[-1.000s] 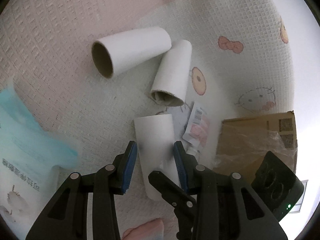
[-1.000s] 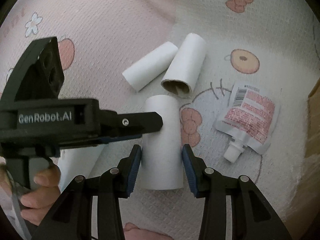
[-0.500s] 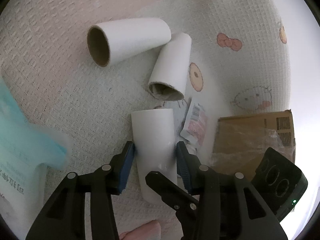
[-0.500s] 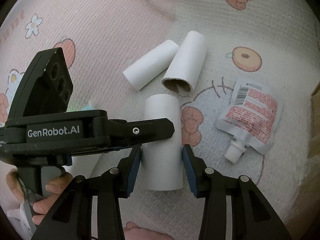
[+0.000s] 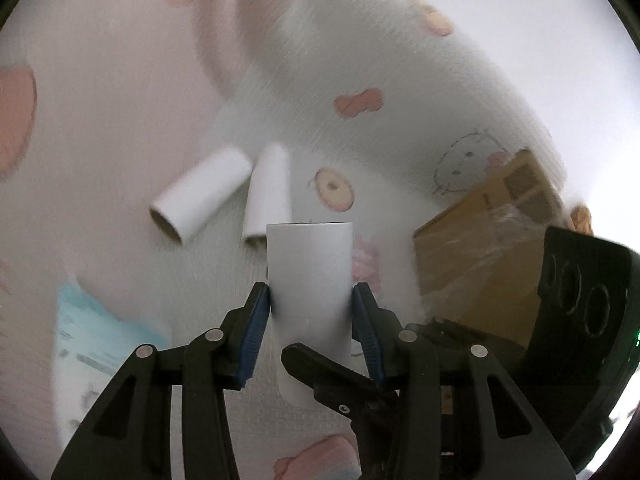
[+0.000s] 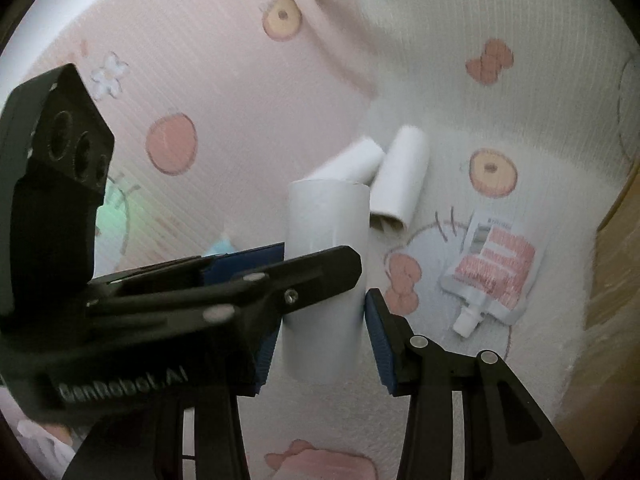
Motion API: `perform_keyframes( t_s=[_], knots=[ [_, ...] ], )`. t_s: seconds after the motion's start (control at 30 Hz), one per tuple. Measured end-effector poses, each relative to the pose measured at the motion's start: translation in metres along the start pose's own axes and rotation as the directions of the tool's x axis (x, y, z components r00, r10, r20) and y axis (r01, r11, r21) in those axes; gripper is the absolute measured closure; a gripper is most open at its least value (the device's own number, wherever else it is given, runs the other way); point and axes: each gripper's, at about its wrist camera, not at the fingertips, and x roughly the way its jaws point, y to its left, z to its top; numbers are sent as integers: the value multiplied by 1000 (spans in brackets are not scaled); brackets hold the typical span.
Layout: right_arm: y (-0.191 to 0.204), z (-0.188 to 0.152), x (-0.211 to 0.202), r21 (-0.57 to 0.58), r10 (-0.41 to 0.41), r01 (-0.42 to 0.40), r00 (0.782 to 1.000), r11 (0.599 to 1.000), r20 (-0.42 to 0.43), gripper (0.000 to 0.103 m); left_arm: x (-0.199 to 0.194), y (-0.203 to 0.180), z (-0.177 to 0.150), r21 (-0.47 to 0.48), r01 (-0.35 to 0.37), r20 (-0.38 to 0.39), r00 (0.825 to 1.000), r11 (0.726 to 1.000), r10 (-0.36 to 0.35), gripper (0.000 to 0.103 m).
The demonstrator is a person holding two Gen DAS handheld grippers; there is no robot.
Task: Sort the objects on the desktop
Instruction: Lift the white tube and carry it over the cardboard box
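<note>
A white cardboard tube [image 5: 310, 280] hangs above the cartoon-print cloth [image 5: 400, 60], gripped from two sides. My left gripper [image 5: 310, 296] has its blue pads pressed on the tube's flanks. My right gripper [image 6: 324, 308] grips the same tube [image 6: 324, 220] lower down; its right pad touches the tube, while its left pad is partly hidden behind the left gripper's fingers [image 6: 320, 268]. One right finger [image 5: 320, 368] crosses in front of the tube in the left wrist view. Two more white tubes [image 5: 200, 196] [image 5: 270, 196] lie side by side on the cloth beyond.
A red-and-white spout pouch [image 6: 492, 264] lies flat to the right of the lying tubes. A brown cardboard box with plastic wrap [image 5: 480, 248] sits further right. A light blue tissue pack [image 5: 92, 332] lies at the lower left.
Both grippers have risen together with the tube, which has left the cloth; the lying tubes and pouch now look smaller and farther. The left gripper has rolled somewhat.
</note>
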Motion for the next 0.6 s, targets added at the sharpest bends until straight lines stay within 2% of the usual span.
perform_keyframes(
  t_s=[0.07,0.13,0.3,0.6],
  knots=[
    [18,-7,3,-12,5,-5,1000,1000,27,63,-11,-6,2,25,-4,35,999,1000,3,57],
    [24,17,0,-24,2,-1,999,1000,52,63,-22,-12,5,44,-4,64,998,999,1,57],
    [36,38,9,-53,-3,9,994,999,106,63,-44,-26,13,91,-7,123,992,996,-5,57],
    [49,50,-19,-95,-34,51,985,994,170,63,-80,-50,28,195,-12,181,983,981,-24,57]
  ],
)
